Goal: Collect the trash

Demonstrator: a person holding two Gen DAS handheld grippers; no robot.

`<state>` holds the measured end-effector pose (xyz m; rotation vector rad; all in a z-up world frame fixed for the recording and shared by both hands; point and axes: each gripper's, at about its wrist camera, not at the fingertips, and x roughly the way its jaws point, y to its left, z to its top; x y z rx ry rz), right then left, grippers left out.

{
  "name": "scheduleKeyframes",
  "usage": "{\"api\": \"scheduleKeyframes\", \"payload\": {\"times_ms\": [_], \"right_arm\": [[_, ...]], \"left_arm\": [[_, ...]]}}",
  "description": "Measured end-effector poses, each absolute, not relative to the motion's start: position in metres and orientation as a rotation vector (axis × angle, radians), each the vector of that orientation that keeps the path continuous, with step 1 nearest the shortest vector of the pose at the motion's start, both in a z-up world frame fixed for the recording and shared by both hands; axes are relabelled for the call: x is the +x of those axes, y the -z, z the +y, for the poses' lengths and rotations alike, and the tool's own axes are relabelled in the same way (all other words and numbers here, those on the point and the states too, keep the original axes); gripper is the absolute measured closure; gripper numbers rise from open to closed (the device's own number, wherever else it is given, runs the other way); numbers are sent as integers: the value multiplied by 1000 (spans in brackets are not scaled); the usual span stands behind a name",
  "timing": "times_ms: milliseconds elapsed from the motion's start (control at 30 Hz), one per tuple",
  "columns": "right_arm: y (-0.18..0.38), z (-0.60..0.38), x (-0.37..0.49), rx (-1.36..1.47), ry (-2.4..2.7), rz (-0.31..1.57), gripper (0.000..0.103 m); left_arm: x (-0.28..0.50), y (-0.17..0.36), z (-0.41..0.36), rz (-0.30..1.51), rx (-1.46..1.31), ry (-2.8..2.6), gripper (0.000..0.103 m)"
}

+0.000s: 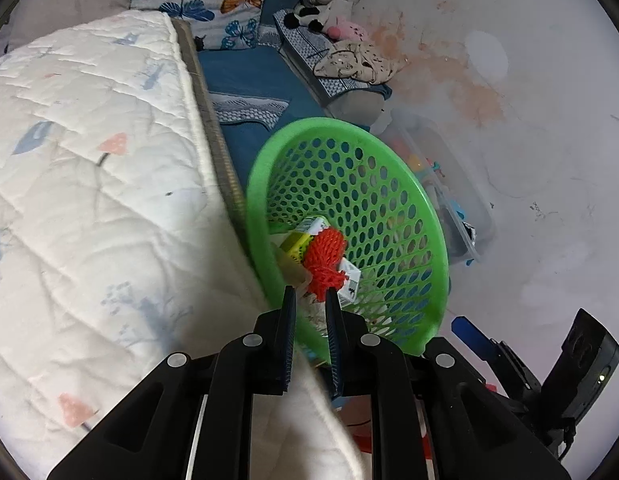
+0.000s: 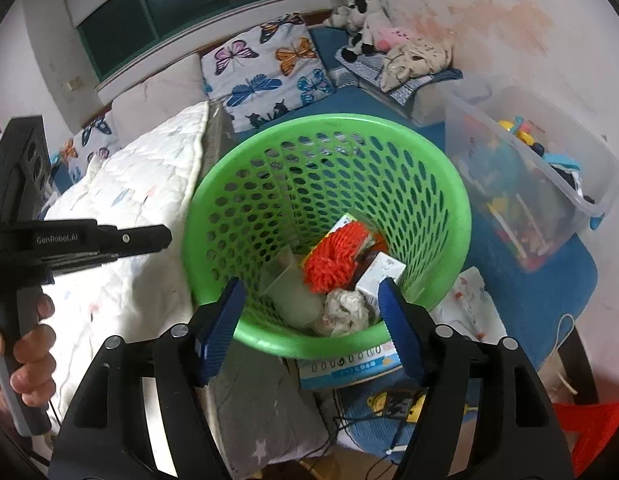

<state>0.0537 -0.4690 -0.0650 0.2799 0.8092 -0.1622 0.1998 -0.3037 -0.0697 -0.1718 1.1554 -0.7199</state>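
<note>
A green perforated basket [image 2: 213, 208] stands beside the bed and holds trash: a red mesh net [image 2: 333, 256], a white carton [image 2: 379, 272], a crumpled paper ball [image 2: 343, 310] and a clear plastic cup [image 2: 293, 292]. My right gripper [image 2: 313, 300] is open and empty just above the basket's near rim. In the left wrist view the basket [image 1: 393, 168] appears tilted, with the red net [image 1: 323, 260] and a yellow-green carton [image 1: 301, 240] inside. My left gripper [image 1: 311, 296] has its fingers close together near the basket's rim, with nothing between them. It also shows at the left of the right wrist view [image 2: 165, 236].
A white quilted blanket [image 1: 89, 180] covers the bed to the left. A clear storage bin [image 2: 529, 184] with toys stands to the right by the wall. Butterfly pillows [image 2: 269, 68] and plush toys [image 2: 365, 20] lie behind. A tissue pack [image 2: 349, 368] and cables lie under the basket.
</note>
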Motion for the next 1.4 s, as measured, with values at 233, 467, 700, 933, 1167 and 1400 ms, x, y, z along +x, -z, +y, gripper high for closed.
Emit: {"api": "scheduleKeyframes", "payload": {"times_ms": [233, 467, 700, 933, 1167, 1400], "right_arm": [[60, -443, 43, 244, 136, 802, 27], [50, -428, 35, 248, 132, 784, 26], [37, -401, 21, 179, 137, 761, 18], [33, -364, 8, 93, 100, 751, 13], [31, -329, 1, 23, 65, 744, 10], [34, -307, -8, 25, 17, 748, 9]], "left_arm": [[182, 56, -271, 1103, -157, 684, 73], [165, 37, -235, 1026, -142, 626, 46], [150, 22, -200, 956, -123, 564, 27], [122, 5, -162, 846, -64, 497, 18], [101, -2, -134, 783, -11, 437, 13], [82, 0, -102, 777, -54, 415, 9]]}}
